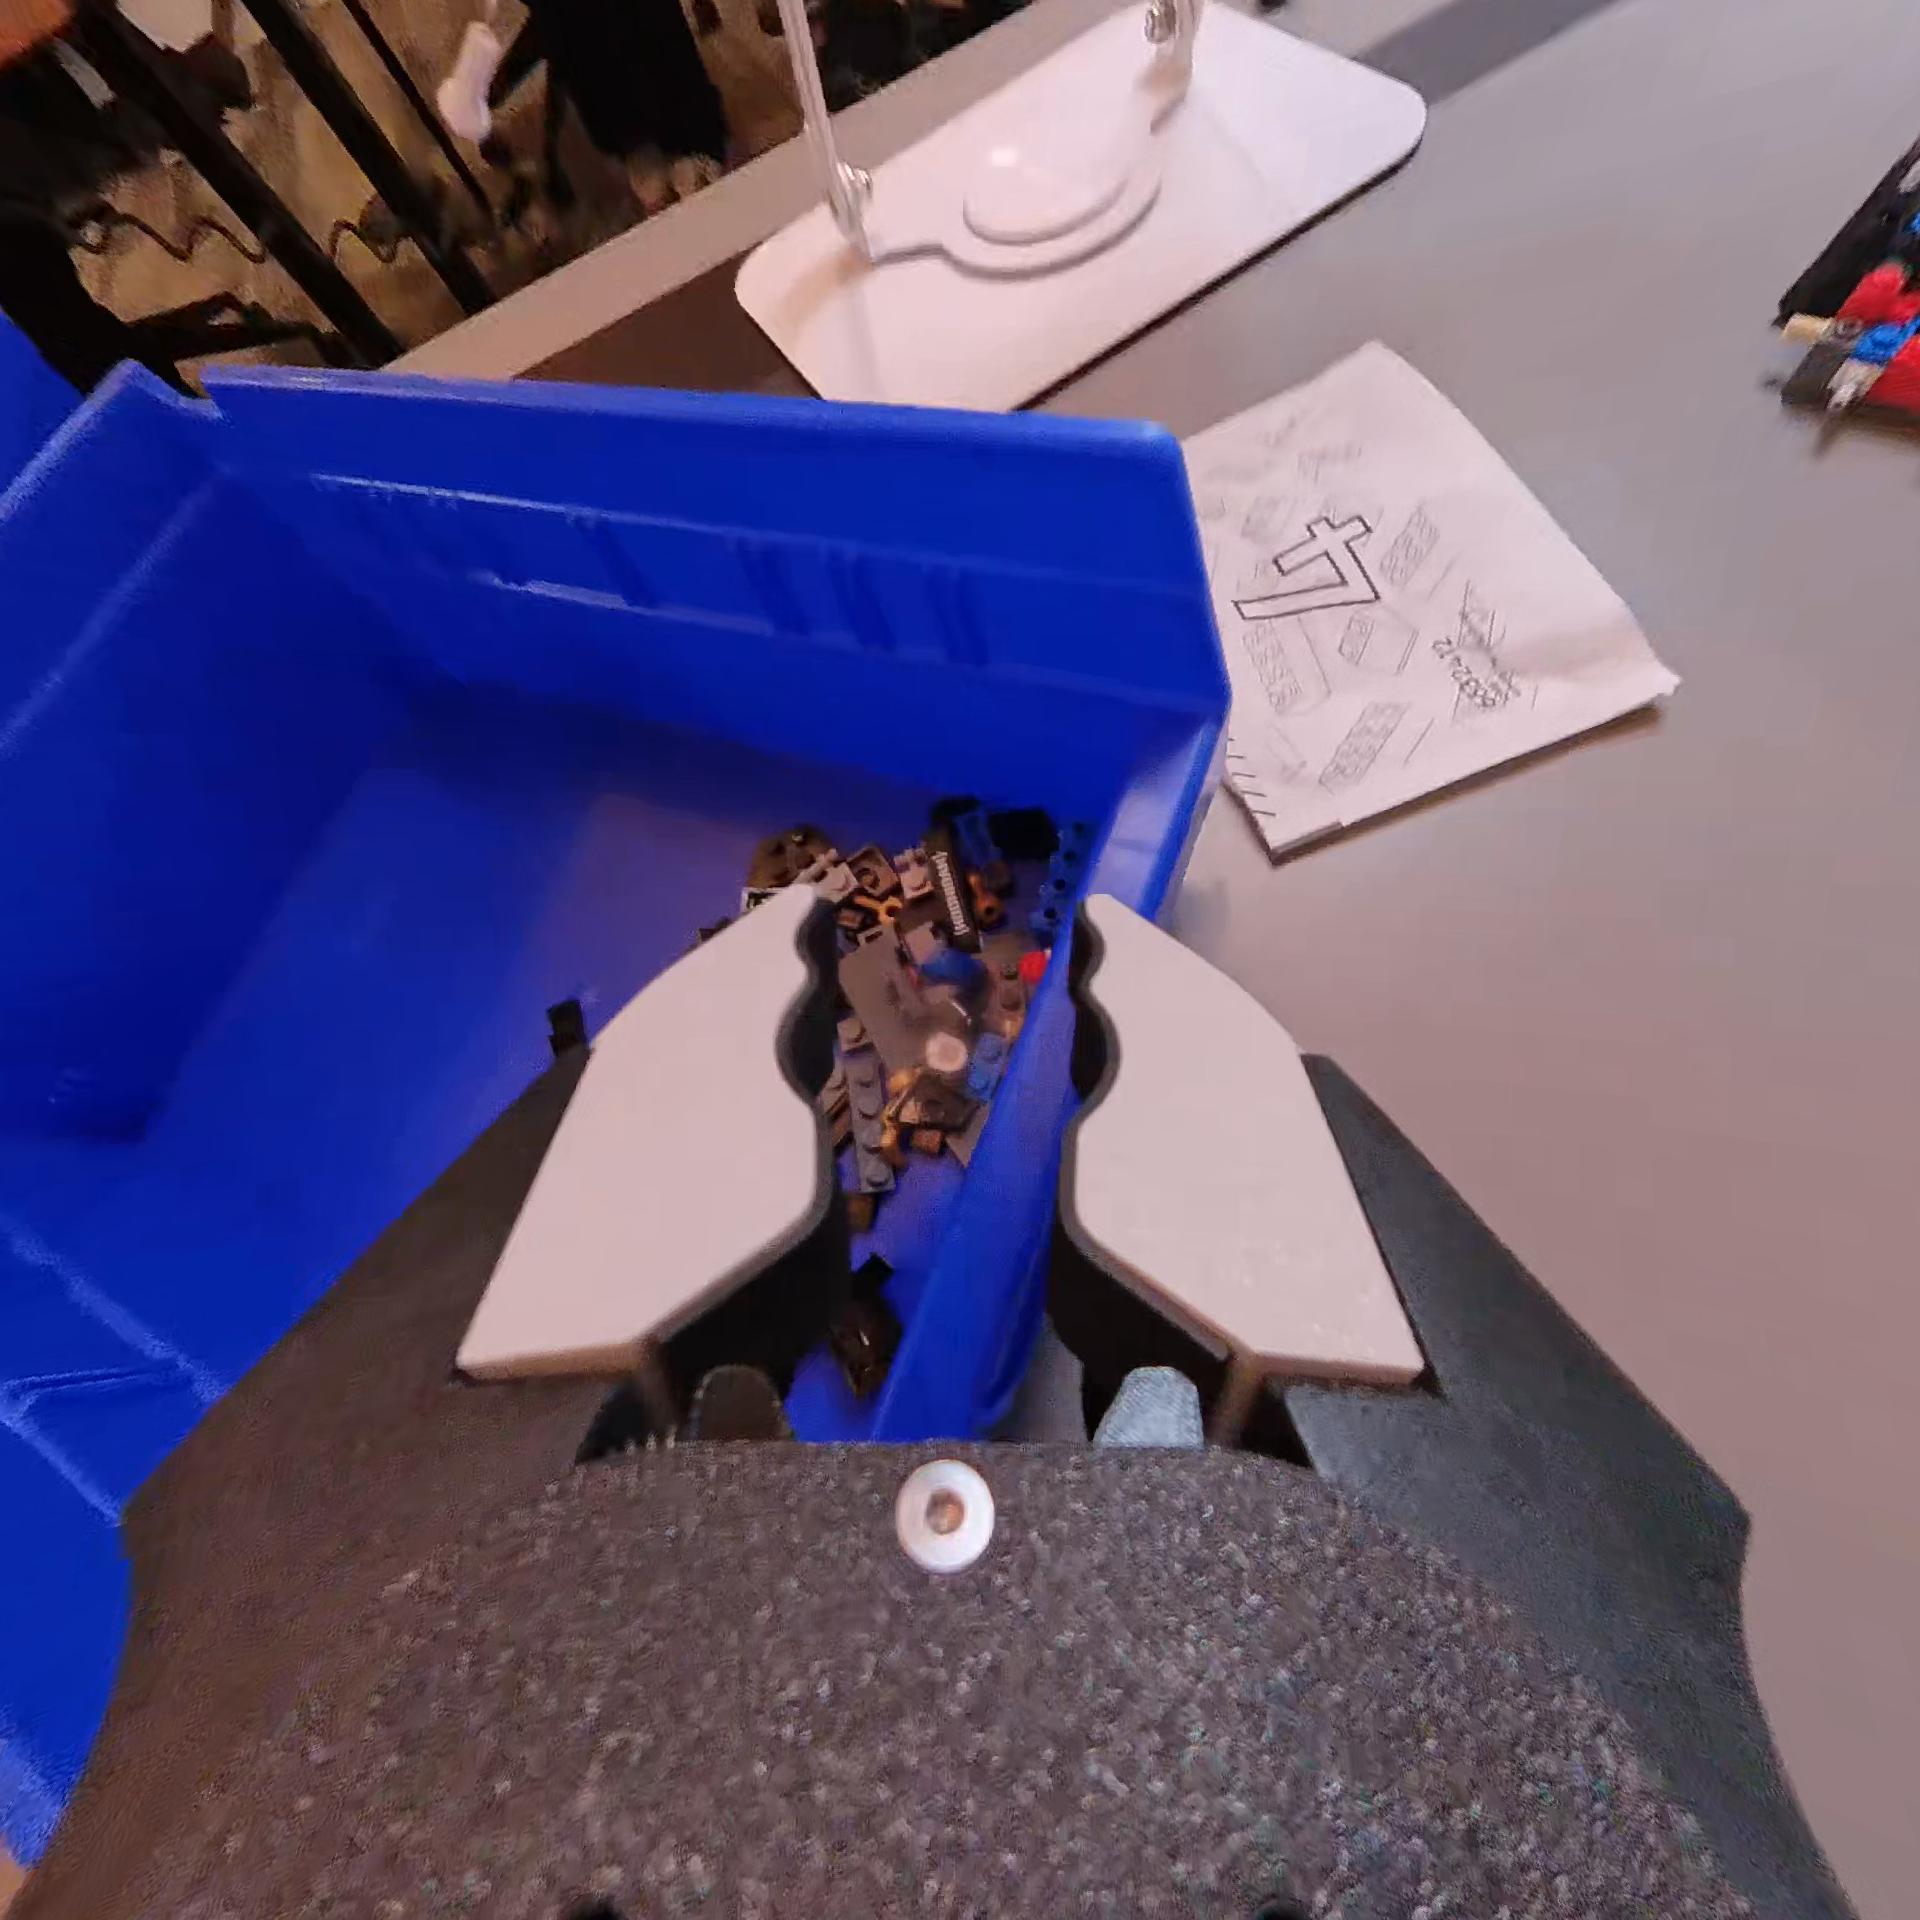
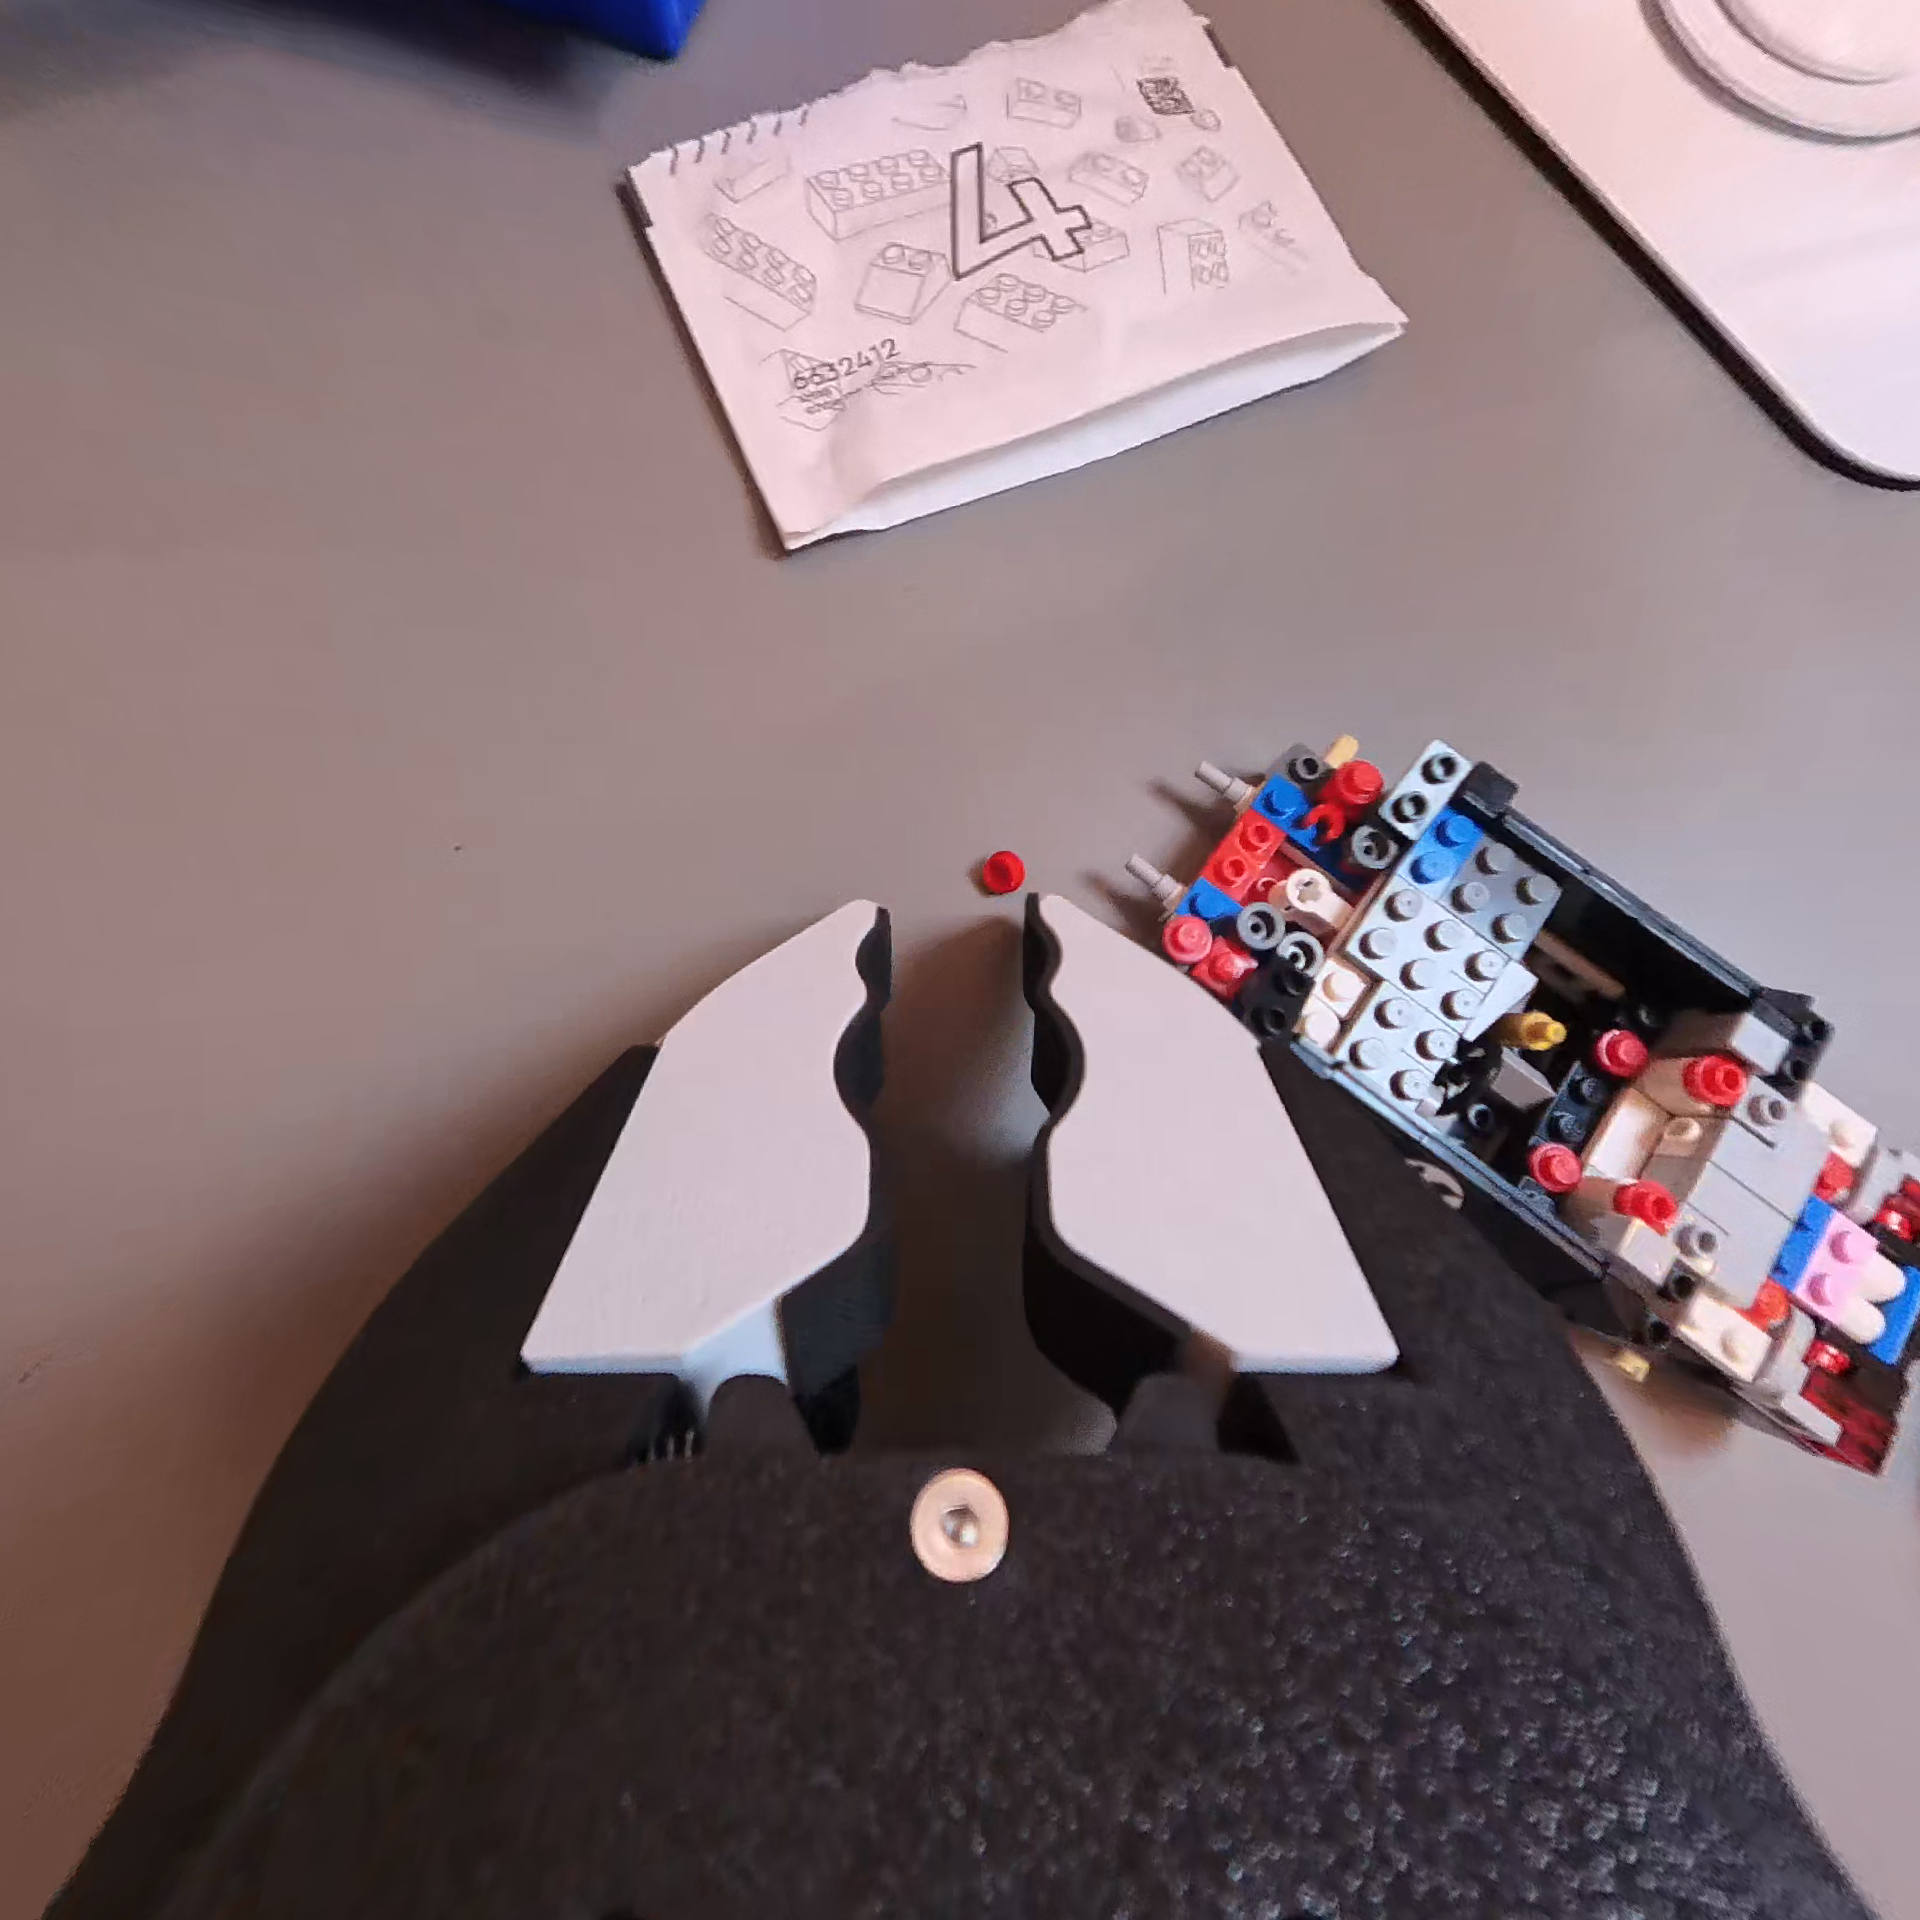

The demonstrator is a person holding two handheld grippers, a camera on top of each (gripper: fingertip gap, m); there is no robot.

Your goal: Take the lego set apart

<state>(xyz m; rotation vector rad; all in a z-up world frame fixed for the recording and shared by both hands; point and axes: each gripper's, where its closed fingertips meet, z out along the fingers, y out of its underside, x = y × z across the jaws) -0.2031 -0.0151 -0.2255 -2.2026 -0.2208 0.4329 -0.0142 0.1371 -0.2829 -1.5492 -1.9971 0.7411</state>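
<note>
Straddling the right wall of the blue bin (image 1: 644, 582), the left gripper (image 1: 945, 914) has its jaws spread above loose bricks (image 1: 914, 1029). The right gripper (image 2: 956, 914), jaws spread and empty, hovers near a red stud (image 2: 1003, 871) on the counter (image 2: 364, 675); the lego set (image 2: 1538, 1049) lies just right.

Blue bin (image 1: 665, 540), grey table (image 2: 312, 623), white bag (image 2: 997, 312) w/ black line-drawn bricks, red stud (image 2: 1003, 871)

A plain grey desk (image 2: 436, 582) fills both views, its far edge running diagonally in the left wrist view; beyond that edge stand dark railing bars (image 1: 312, 187) before a dim, cluttered room
</note>
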